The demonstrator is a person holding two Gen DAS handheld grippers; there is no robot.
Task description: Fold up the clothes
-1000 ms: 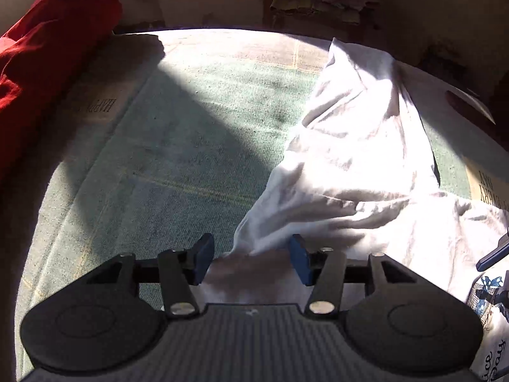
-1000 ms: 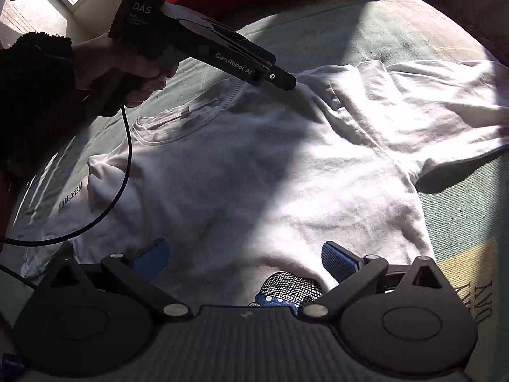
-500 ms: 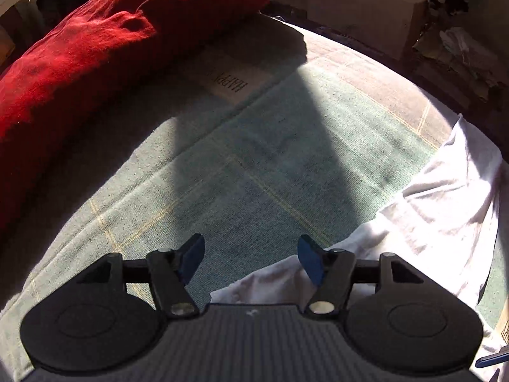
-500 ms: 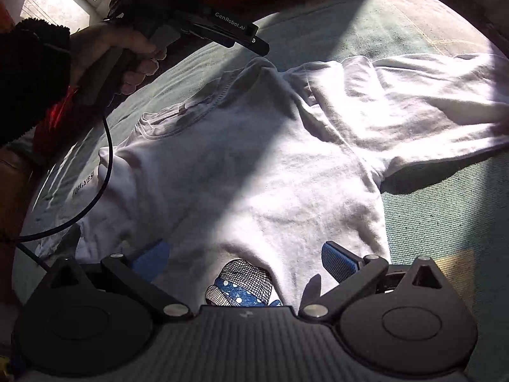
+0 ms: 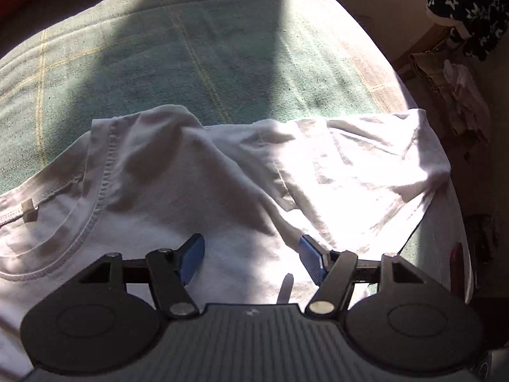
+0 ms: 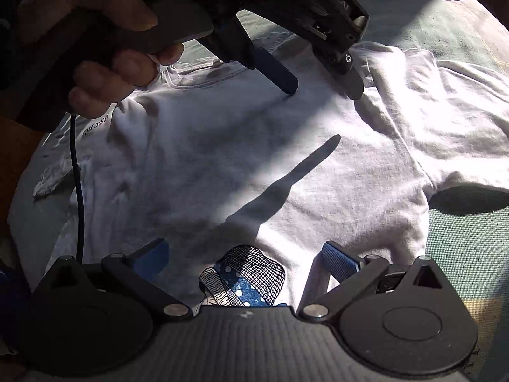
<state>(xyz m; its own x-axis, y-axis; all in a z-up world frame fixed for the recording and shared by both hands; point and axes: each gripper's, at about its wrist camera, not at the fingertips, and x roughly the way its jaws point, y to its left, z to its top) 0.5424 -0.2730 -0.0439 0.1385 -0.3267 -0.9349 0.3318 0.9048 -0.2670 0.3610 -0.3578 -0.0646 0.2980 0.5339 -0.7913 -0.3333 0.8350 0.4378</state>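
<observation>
T-shirt point(image 6: 270, 159) spread flat on green blanket point(image 5: 191, 47), sleeve point(image 5: 366, 165) near its edge. Left tool point(image 5: 251, 259) just widened, poised beside collar point(image 5: 92, 191), gripping nothing. Right tool point(image 6: 245, 259) open, empty, over print point(image 6: 245, 277).

Soft matt white cotton T-shirt point(image 5: 178, 191); coarse woven green blanket point(image 5: 197, 47); ribbed plastic claw point(image 5: 251, 256).

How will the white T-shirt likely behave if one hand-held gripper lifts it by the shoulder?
The white T-shirt will probably sag and drape, since it already lies in soft wrinkles and bunched ridges on the green blanket. It looks thin and light, so one pinch should raise it. Its sleeve would likely trail and unfold unevenly.
</observation>
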